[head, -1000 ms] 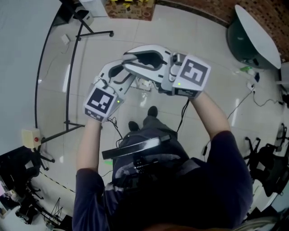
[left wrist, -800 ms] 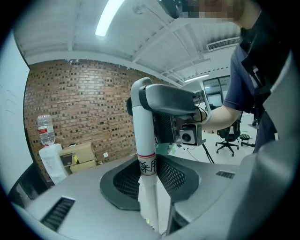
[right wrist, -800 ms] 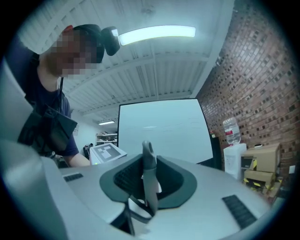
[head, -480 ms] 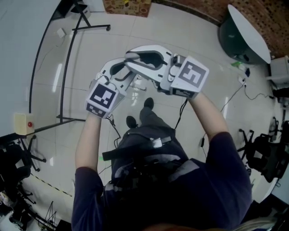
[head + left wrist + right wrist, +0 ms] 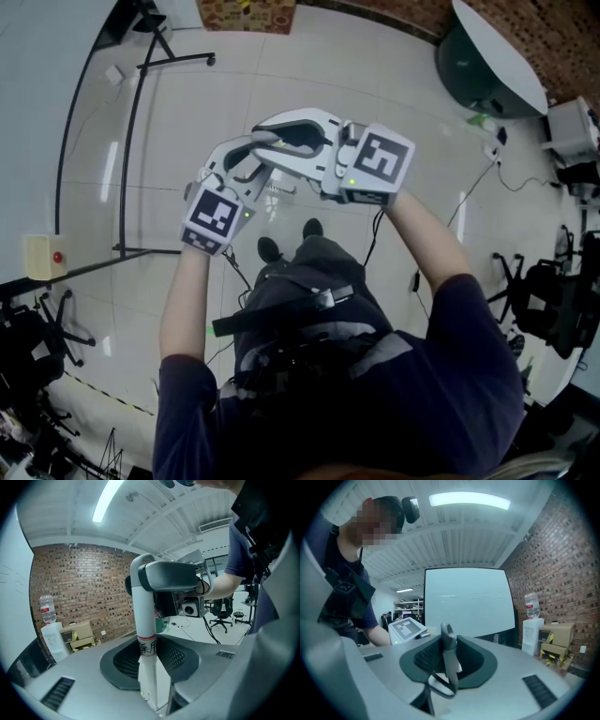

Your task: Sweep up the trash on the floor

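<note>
White pole (image 5: 146, 620), banded with a red-edged label, stood upright, clamped between the jaws of the left gripper (image 5: 150, 677). A slim grey handle (image 5: 447, 651), also upright, was clamped in the jaws of the right gripper (image 5: 449, 672). Both grippers were held close together above the pale tiled floor (image 5: 394, 84), just beyond the person's dark shoes (image 5: 312, 228). Trash on the floor could not be made out. A brick wall (image 5: 79, 583) stood far behind.
</note>
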The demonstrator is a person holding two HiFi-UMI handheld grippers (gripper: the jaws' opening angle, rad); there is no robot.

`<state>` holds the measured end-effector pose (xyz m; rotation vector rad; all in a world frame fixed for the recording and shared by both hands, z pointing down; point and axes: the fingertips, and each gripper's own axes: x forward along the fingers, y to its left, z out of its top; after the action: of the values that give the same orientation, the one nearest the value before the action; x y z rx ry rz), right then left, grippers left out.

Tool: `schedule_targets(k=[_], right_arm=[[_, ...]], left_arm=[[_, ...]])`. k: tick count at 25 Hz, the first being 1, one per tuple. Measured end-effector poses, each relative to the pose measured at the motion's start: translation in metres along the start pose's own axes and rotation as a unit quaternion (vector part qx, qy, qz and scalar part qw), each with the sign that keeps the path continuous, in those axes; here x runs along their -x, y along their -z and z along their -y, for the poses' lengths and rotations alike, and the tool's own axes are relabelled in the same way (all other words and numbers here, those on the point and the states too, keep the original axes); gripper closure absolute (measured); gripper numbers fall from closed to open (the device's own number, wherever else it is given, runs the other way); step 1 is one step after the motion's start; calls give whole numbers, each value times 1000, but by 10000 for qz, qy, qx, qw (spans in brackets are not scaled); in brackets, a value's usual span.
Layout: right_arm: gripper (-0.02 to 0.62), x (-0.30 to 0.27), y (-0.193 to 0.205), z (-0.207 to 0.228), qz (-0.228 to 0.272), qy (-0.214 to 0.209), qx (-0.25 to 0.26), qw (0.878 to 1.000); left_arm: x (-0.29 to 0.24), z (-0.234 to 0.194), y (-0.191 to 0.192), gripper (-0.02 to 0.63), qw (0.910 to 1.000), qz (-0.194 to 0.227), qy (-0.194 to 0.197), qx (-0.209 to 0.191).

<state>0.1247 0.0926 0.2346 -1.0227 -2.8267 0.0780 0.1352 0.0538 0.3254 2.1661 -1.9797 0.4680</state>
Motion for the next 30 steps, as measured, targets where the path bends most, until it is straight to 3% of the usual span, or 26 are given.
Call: schedule_targets(k=[10, 21, 30], right_arm=[[486, 20, 84, 16, -435, -578, -594, 9956], [483, 37, 185, 31, -977, -870, -968, 9867], [483, 19, 197, 43, -950, -816, -829, 9887]], left_arm=[[-48, 24, 71, 506, 9968, -657, -234, 381], [-108, 46, 155, 506, 9842, -1231, -767, 1013], [-113, 29, 167, 506, 9847, -1104, -954, 953]])
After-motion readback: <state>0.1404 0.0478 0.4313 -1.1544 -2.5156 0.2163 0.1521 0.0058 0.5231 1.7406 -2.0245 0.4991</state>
